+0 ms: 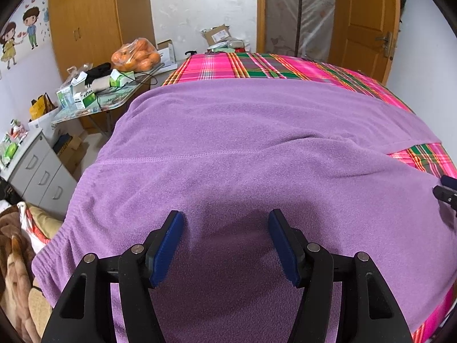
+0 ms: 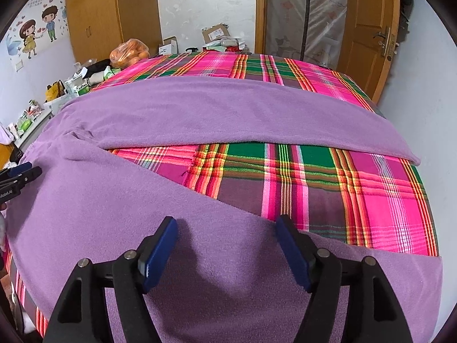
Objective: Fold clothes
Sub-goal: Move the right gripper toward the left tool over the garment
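Purple trousers spread on plaid bed beneath both wide claws, left and right; cluttered desk beyond, leftward.

One purple fleece garment — one plaid bed, two tools: left, right; one orange bag.

Purple fleece trousers lie spread flat on the plaid bed sheet, waistband at the left edge near the bed's side, elastic gathered into ribs. The two legs run out rightward and part in a V, sheet showing between them. Stitched seam crosses the seat; soft creases at the crotch.
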Demonstrator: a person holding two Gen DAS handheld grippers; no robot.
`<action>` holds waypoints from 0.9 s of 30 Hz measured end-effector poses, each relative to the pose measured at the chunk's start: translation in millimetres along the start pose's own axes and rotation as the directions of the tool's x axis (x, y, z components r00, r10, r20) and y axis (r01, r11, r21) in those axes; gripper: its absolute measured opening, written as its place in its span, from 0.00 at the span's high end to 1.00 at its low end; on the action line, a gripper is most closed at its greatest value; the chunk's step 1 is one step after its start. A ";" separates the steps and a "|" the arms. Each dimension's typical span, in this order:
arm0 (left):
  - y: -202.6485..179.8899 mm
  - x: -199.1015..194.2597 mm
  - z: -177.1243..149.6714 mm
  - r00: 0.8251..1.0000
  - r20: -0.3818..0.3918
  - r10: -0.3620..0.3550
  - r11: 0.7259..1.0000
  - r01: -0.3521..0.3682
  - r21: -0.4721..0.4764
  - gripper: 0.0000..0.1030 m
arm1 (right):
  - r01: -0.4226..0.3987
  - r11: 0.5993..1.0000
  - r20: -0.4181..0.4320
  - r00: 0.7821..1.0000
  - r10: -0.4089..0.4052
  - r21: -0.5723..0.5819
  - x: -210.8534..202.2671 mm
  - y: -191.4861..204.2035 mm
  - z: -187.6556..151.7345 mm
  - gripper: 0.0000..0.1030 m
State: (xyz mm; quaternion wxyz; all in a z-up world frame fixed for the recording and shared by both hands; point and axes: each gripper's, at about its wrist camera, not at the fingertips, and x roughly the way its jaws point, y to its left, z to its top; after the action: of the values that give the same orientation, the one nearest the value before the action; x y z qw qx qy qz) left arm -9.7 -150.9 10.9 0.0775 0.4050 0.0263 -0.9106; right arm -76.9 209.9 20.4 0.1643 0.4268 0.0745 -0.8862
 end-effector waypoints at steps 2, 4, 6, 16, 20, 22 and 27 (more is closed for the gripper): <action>0.4 -0.2 -0.5 1.000 0.000 -0.004 1.000 0.004 -0.003 0.37 | 0.000 1.000 -0.008 1.000 0.000 0.000 0.3 0.2 1.0 0.30; 1.3 -0.1 -0.4 1.000 0.000 -0.009 1.000 0.009 -0.005 0.37 | -0.001 1.000 -0.020 1.000 0.001 0.001 0.3 0.7 2.5 0.32; 1.2 0.0 -0.1 1.000 -0.001 -0.011 1.000 0.011 -0.001 0.37 | -0.032 0.999 -0.029 0.999 0.033 0.008 -1.8 1.6 5.0 0.42; -0.8 -15.4 3.0 0.997 0.050 -0.066 0.996 0.063 0.055 0.37 | -0.210 0.975 -0.004 0.978 0.210 -0.074 -13.1 39.2 19.7 0.50; -3.4 -21.4 10.8 0.993 0.079 -0.087 0.993 0.080 0.086 0.37 | -0.238 0.964 -0.009 0.971 0.239 -0.115 -7.5 61.2 30.3 0.50; -6.1 -19.6 16.1 0.993 0.074 -0.090 0.992 0.083 0.099 0.37 | -0.258 0.958 -0.012 0.966 0.259 -0.129 -3.0 72.1 36.4 0.52; -12.2 -8.3 27.5 0.994 0.056 -0.091 0.990 0.084 0.115 0.37 | -0.304 0.935 -0.037 0.952 0.302 -0.182 9.2 104.9 50.9 0.69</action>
State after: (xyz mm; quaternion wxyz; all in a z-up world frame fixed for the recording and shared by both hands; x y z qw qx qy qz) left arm -26.3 -140.8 35.3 0.0154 0.3792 -0.0098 -0.9251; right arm -82.3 95.9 45.9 0.3376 0.4198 0.0910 -0.8376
